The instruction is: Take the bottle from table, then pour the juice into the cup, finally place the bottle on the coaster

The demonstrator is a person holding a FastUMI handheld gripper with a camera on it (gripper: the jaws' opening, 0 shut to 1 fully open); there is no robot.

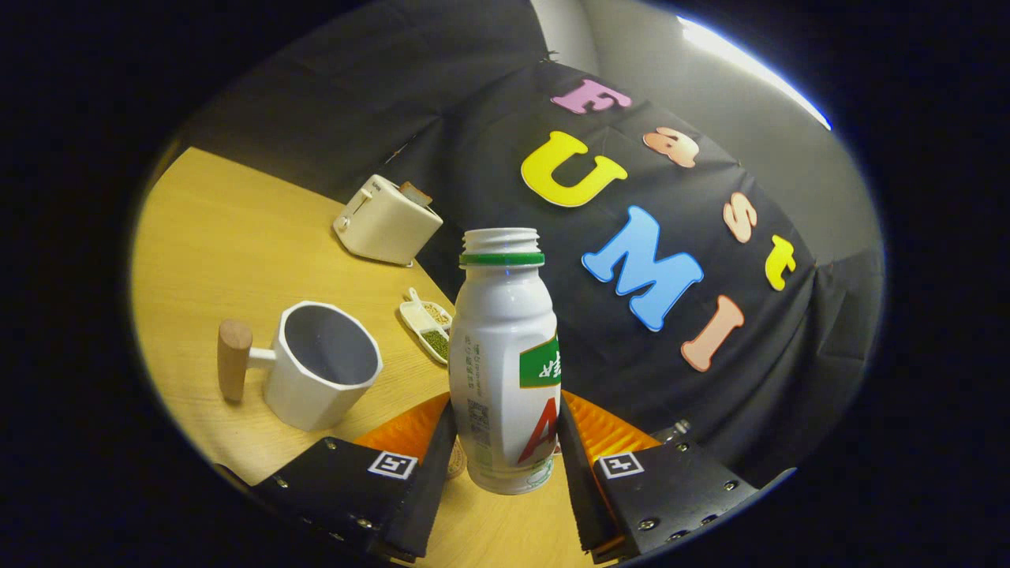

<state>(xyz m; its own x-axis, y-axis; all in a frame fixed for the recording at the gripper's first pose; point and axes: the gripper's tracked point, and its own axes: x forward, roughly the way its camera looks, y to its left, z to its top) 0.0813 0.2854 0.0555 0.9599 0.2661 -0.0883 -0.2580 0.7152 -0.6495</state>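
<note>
Gripper [505, 473] closed on the white juice bottle [505, 371], both fingers pressed against its lower body, one on each side. Bottle uncapped, green ring below the threaded open mouth, upright between the fingers, base apparently raised a little above the wooden table [221, 244], though contact hard to judge. Orange ribbed coaster [611, 430] directly behind and below the bottle, showing on both sides of it. White faceted cup [323, 367] with a wooden handle [234, 359] standing on the table to the left of the bottle and beyond the left finger, well apart from it, open top showing a dark interior; contents not discernible. Small white dish [426, 323] holding green and pale grains just beyond the cup, near the bottle's shoulder. White toaster [387, 221] farther back by the table's edge, against the black cloth wall.
</note>
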